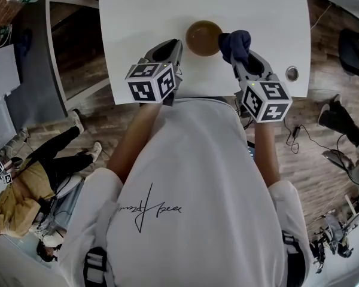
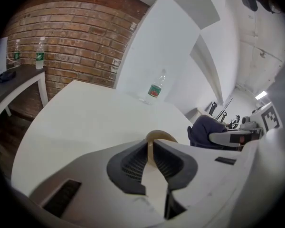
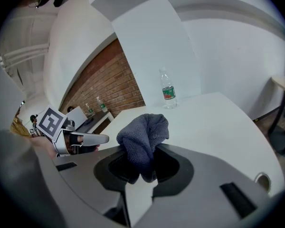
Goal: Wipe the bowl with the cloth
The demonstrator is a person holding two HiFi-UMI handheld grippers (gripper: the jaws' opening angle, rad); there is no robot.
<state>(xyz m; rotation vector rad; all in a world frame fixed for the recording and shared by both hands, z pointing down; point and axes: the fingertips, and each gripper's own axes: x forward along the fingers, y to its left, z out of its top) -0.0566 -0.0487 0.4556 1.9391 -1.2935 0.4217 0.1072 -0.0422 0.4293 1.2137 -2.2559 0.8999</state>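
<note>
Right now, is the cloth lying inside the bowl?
No, the cloth is pinched in the right gripper, beside the bowl.

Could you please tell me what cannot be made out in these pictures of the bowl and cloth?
Bowl, inside: small in the head view; in the left gripper view the left tool covers all but the rim.
Cloth, lower end: in the right gripper view, hidden inside the right tool.
Bottle, label: too small in both gripper views.
Table, far edge: cut off by the head view's top.

The white table (image 1: pixel 137 17) bears a brown bowl (image 1: pixel 204 37) and a water bottle (image 2: pixel 155 88).
</note>
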